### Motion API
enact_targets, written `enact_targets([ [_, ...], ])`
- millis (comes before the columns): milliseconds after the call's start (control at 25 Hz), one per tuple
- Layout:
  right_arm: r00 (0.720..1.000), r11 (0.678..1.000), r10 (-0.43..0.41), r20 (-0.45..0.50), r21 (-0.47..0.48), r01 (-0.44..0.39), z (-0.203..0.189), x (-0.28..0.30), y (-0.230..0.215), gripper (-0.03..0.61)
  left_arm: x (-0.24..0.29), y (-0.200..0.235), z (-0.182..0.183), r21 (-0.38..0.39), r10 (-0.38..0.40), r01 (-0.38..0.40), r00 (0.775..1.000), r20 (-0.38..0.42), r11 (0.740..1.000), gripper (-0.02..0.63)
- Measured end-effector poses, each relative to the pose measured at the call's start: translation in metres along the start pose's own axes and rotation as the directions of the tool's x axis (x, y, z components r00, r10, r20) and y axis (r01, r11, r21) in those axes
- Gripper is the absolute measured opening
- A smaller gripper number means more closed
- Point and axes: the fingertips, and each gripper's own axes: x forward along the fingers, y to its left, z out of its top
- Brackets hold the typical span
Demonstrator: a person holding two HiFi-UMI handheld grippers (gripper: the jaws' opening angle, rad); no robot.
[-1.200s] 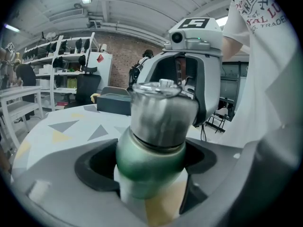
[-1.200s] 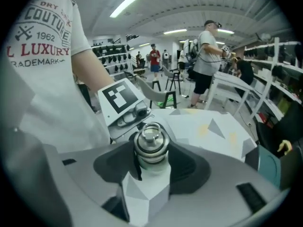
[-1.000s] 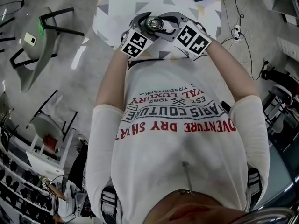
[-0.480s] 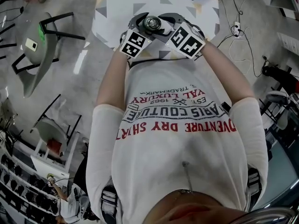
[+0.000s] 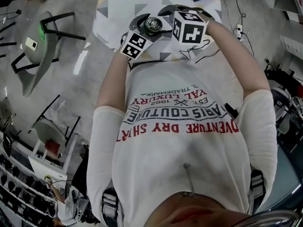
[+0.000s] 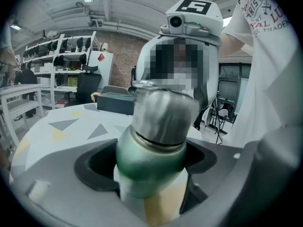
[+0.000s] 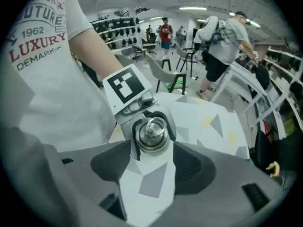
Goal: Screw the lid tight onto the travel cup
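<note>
The travel cup has a green body (image 6: 150,160) and a steel lid (image 6: 163,115) sitting on top of it. My left gripper (image 6: 151,178) is shut on the cup's body and holds it upright over the table. In the head view the lid (image 5: 152,24) shows from above beside the left gripper (image 5: 143,33). My right gripper (image 5: 171,12) stands just right of the lid, apart from it. In the right gripper view the lid (image 7: 151,132) lies beyond the jaws of the right gripper (image 7: 149,176). These jaws are opening, and only tabletop shows between them.
The white table (image 5: 118,4) has grey and yellow triangles on it, and a dark box (image 6: 116,103) stands on its far side. A chair (image 5: 47,27) stands on the floor to the left and cables (image 5: 239,32) lie to the right. People (image 7: 222,41) stand at the back of the room.
My right gripper has come off the lid, turned and drawn back up and to the right. Its jaws now stand wider. The left gripper still holds the cup in the same place.
</note>
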Motion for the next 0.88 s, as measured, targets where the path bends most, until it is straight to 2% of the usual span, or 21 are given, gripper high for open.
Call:
enact_targets([
  [160,0.993,0.986,0.064,-0.102,-0.144,-0.079,0.0,0.007,0.001,0.272,0.0,0.0,-0.001,-0.002,0.003,-0.003,1.0,-0.001,1.0,0.402],
  [280,0.986,0.977,0.086,-0.144,-0.18,-0.111,0.003,0.012,0.0,0.27,0.0,0.0,-0.001,-0.003,0.004,-0.004,1.0,-0.003,1.0,0.402],
  [360,0.985,0.974,0.088,-0.146,-0.193,-0.116,0.005,0.015,0.0,0.236,0.0,0.0,-0.001,-0.003,0.006,-0.006,1.0,-0.004,1.0,0.402],
  [440,0.987,0.975,0.088,-0.137,-0.192,-0.114,0.006,0.016,0.001,0.232,0.001,0.0,-0.001,-0.003,0.006,-0.006,1.0,-0.005,1.0,0.402],
  [680,0.992,0.992,0.074,-0.102,-0.099,-0.084,0.003,0.015,0.001,0.229,0.001,0.001,-0.002,-0.009,0.008,-0.008,1.0,-0.004,1.0,0.402],
  [880,0.999,0.996,0.01,-0.049,0.086,-0.006,0.003,0.015,-0.001,0.227,0.002,0.001,-0.006,-0.016,0.01,-0.01,1.0,-0.006,1.0,0.403],
])
